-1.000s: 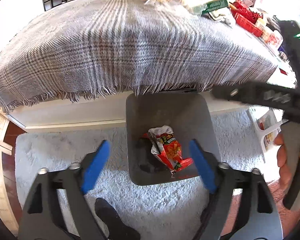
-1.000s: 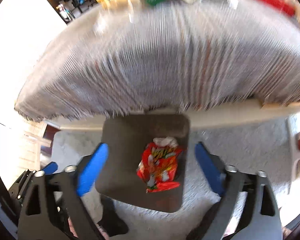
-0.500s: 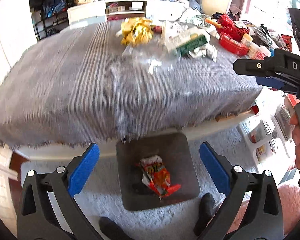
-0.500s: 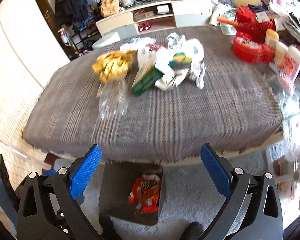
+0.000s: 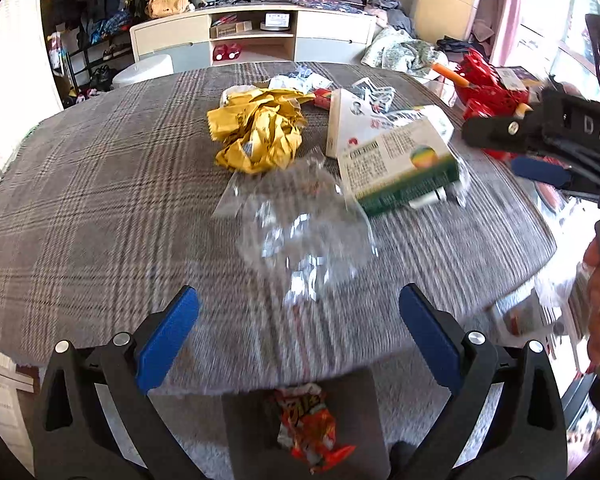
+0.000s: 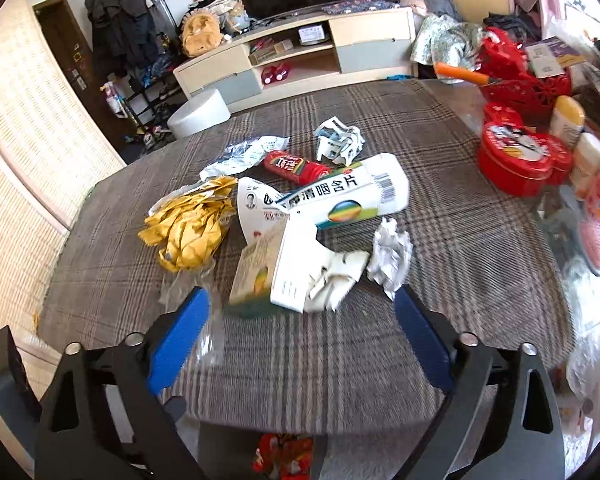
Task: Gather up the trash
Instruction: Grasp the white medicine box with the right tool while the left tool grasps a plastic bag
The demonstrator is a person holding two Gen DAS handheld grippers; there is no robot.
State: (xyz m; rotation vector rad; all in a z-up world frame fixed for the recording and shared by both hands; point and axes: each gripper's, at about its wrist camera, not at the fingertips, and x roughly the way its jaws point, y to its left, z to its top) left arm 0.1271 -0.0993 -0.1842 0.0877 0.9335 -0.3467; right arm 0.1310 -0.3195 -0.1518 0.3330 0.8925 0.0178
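Now, with one red snack bag (image 5: 308, 426) already lying in the dark bin (image 5: 244, 432) below the near edge, the step in hand looks like reaching back over the tabletop (image 5: 80, 200) for more trash. Working left to right: the crumpled yellow wrapper (image 5: 258, 132) sits far left of the pile, the clear plastic film (image 5: 300, 236) lies nearest the left tool (image 5: 298, 334), whose jaws stand wide and empty, so that film is its natural pick; pinch a bunched fold, since flat film slips. Next come the green-and-white carton (image 6: 272, 272) and the crumpled white paper (image 6: 390, 256), which suit the right tool (image 6: 300, 338), empty and narrowing slightly; keep clear of the red tin (image 6: 520, 156).
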